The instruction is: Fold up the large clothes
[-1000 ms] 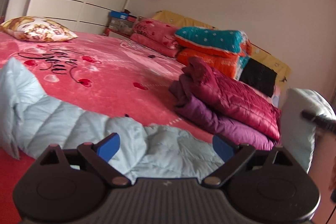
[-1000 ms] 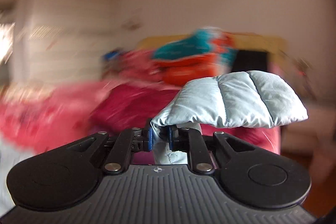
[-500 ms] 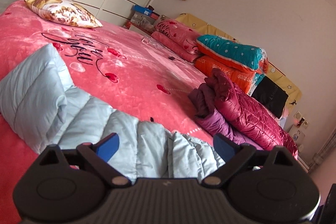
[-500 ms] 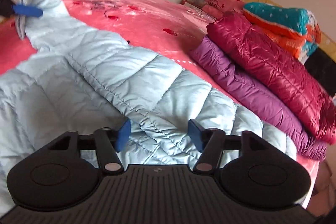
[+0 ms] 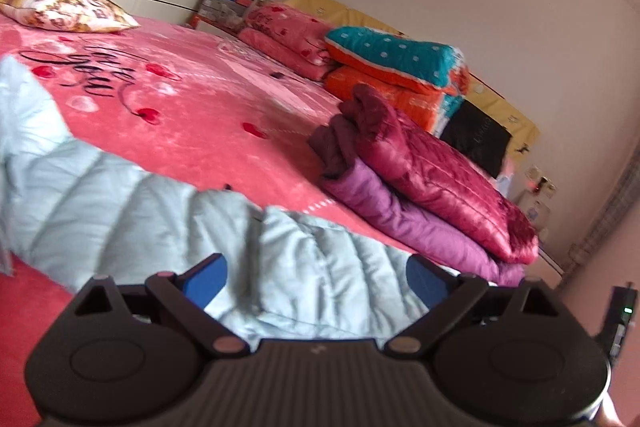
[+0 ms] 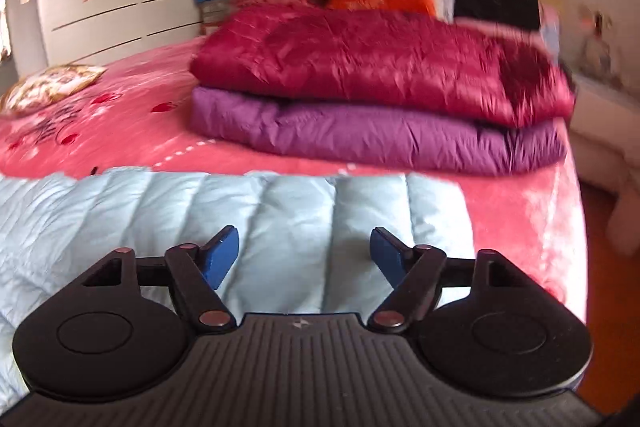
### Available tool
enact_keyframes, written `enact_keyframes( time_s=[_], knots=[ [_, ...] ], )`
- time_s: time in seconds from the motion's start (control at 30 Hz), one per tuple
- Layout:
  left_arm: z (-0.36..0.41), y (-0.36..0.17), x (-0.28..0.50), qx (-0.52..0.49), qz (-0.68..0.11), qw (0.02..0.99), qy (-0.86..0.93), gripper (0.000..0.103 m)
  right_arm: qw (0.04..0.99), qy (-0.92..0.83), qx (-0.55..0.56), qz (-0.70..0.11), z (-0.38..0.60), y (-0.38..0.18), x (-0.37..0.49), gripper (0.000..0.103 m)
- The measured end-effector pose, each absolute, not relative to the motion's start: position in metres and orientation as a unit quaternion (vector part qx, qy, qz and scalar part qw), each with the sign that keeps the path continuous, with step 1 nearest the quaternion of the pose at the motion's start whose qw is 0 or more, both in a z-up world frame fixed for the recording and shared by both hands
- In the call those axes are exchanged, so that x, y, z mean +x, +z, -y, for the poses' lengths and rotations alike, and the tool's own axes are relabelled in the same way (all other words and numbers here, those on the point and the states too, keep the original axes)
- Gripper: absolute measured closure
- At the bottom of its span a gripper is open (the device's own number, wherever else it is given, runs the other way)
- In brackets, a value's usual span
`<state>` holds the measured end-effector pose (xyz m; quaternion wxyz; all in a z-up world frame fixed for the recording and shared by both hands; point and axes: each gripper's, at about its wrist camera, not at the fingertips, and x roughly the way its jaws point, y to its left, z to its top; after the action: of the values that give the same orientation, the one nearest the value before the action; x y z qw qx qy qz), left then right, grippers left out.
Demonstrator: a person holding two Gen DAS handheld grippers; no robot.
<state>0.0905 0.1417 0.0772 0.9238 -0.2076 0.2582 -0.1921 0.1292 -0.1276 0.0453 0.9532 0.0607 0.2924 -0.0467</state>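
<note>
The pale blue puffer jacket (image 6: 256, 211) lies spread on the pink bedspread (image 5: 208, 131) near the bed's front edge, just short of the stack of a folded maroon jacket (image 6: 372, 63) on a purple one (image 6: 360, 135), apart from both. The right gripper (image 6: 304, 251) hovers low over the jacket's quilted panel; its jaws have just been opening and now stand spread wide, with fabric below them but nothing pinched. The left gripper (image 5: 316, 277) is likewise spread, poised above a rumpled stretch of the same jacket, pressing on nothing. Judging by this, a fold has just been laid down and the next grasp is due. To do it well, each pair of jaws should drop onto an outer edge or corner, bite through one thickness only, and lift together so the panel turns over evenly instead of dragging the puffy layers askew; the slippery shell will probably slide, so a deep bite would help. In the left view the jacket's long axis runs across the frame from the raised part at far left (image 5: 24, 115) toward the lower right, roughly along the bed's near edge, with quilting seams crossing it
</note>
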Motion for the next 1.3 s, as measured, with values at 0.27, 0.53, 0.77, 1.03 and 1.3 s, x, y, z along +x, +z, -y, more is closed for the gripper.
enact_keyframes(
  time_s=[0.27,0.53,0.77,1.03,1.3],
  knots=[
    [-0.108,0.064,0.100,-0.175,-0.283,0.918,-0.217,0.007,0.945,-0.020,0.012,-0.325,0.095,0.001,0.151,0.022],
    [-0.106,0.048,0.111,-0.153,-0.327,0.915,-0.179,0.007,0.962,-0.062,0.020,-0.266,0.117,0.030,0.135,0.010],
    [-0.096,0.038,0.113,-0.104,-0.349,0.917,-0.163,0.007,0.946,-0.101,0.056,-0.303,0.155,0.011,0.144,0.011],
    [-0.090,0.028,0.116,-0.085,-0.360,0.915,-0.164,0.004,0.942,-0.102,0.053,-0.317,0.157,-0.023,0.151,0.005],
    [-0.090,0.036,0.109,-0.094,-0.348,0.918,-0.163,0.006,0.944,-0.120,0.032,-0.306,0.146,-0.031,0.149,0.000]
  ],
)
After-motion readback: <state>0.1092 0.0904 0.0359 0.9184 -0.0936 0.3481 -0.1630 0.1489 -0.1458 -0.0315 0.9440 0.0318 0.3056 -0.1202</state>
